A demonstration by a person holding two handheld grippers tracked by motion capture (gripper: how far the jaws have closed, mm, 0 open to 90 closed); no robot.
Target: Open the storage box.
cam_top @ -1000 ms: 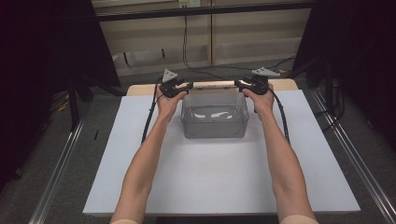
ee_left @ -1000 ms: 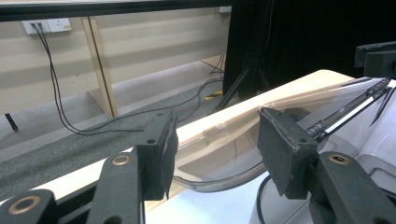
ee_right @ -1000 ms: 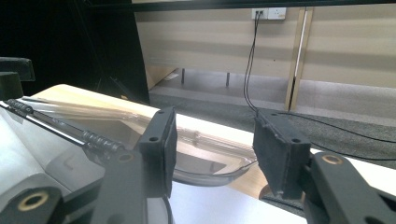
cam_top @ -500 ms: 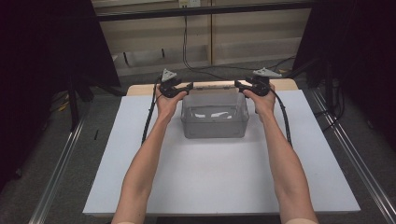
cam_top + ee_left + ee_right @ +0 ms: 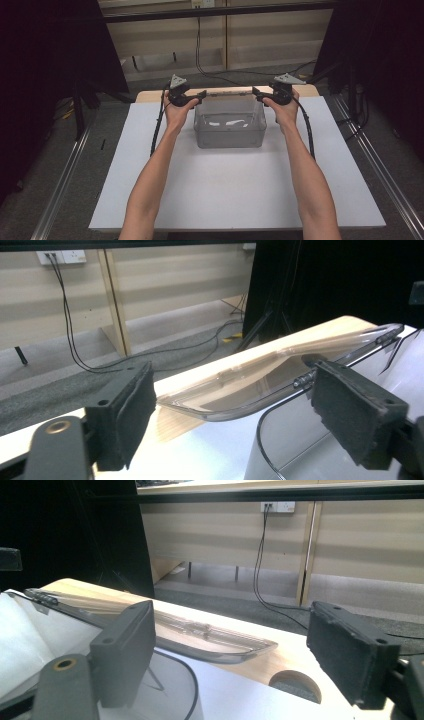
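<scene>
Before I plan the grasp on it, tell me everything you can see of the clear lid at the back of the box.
The clear lid looks like thin transparent plastic with a raised rim and rounded corners. It is swung open behind the clear box, tilted over the wooden table edge, apparently hinged to the box's rear rim. The left tool and right tool are both open, one at each end, not clamping it.

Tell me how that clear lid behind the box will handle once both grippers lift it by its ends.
The lid looks like thin clear plastic, so probably light. It is long and would be held only at its ends, so it may sag or twist. Its glossy surface could slip in the left gripper and right gripper, both open now.
</scene>
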